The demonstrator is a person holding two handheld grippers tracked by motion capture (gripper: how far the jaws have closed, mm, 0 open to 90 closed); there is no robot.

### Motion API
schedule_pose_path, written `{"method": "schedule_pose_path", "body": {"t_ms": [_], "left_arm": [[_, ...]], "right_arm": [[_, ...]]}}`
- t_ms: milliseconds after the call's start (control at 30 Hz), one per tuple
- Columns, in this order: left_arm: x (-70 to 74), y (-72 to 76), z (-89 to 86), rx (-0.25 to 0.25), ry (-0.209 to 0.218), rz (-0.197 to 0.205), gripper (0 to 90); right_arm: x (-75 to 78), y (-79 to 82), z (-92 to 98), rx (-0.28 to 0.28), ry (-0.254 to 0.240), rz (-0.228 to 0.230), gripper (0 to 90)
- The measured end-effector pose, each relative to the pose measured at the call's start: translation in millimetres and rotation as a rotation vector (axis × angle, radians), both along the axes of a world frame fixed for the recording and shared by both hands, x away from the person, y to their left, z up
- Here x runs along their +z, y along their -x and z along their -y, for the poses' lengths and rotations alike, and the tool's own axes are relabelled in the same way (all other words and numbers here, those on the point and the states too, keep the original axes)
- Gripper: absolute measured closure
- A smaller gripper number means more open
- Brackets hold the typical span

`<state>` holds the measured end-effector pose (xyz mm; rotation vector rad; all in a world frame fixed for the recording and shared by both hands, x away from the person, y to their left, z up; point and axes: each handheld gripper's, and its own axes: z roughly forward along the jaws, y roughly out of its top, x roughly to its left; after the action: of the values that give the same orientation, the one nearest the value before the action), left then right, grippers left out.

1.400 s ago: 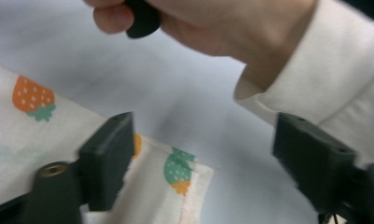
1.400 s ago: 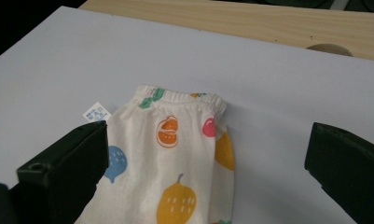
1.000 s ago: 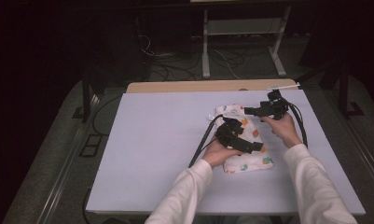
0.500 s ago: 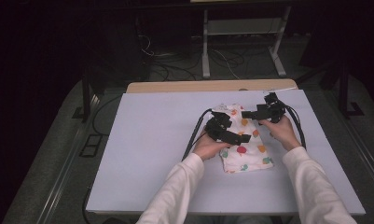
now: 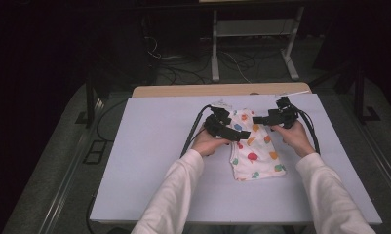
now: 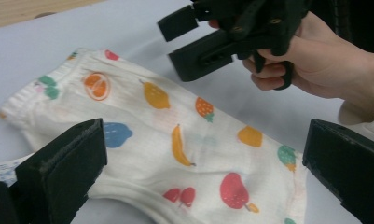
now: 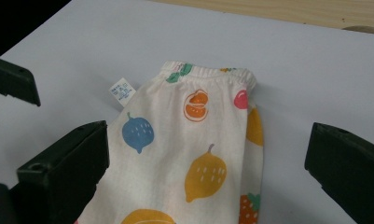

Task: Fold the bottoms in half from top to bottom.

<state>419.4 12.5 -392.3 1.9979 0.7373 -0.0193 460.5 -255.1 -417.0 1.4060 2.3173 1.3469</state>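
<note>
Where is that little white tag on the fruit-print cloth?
In the right gripper view, the tag sticks out from the garment's left edge, just below the waistband.

Nothing legible is showing anywhere in these views. The one thing bearing print is a small white care tag, which is sticking out from the side seam of the folded fruit-print garment near its elastic waistband, lying flat on the pale table. In the right gripper view, faint bluish lines of characters are appearing on the tag, but they are coming out too small and blurred to read. The garment itself is carrying only fruit pictures, with no words, brand or numbers.
</note>
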Motion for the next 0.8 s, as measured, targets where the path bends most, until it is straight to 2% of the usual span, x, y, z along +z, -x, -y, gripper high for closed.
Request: {"method": "schedule_pose_path", "body": {"t_ms": [400, 600, 800], "left_arm": [[5.7, -27.5, -18.3, 0.024, -0.049, -0.005, 0.0], [10.3, -40.9, -25.7, 0.048, -0.049, -0.014, 0.0], [8.1, -53.4, -27.8, 0.065, -0.047, -0.033, 0.0]], "right_arm": [[3.9, 1.6, 3.5, 0.010, -0.008, 0.007, 0.0], [3.9, -0.9, 7.5, 0.008, -0.017, -0.004, 0.0], [3.5, -6.5, 11.3, 0.005, -0.015, -0.032, 0.0]]}}
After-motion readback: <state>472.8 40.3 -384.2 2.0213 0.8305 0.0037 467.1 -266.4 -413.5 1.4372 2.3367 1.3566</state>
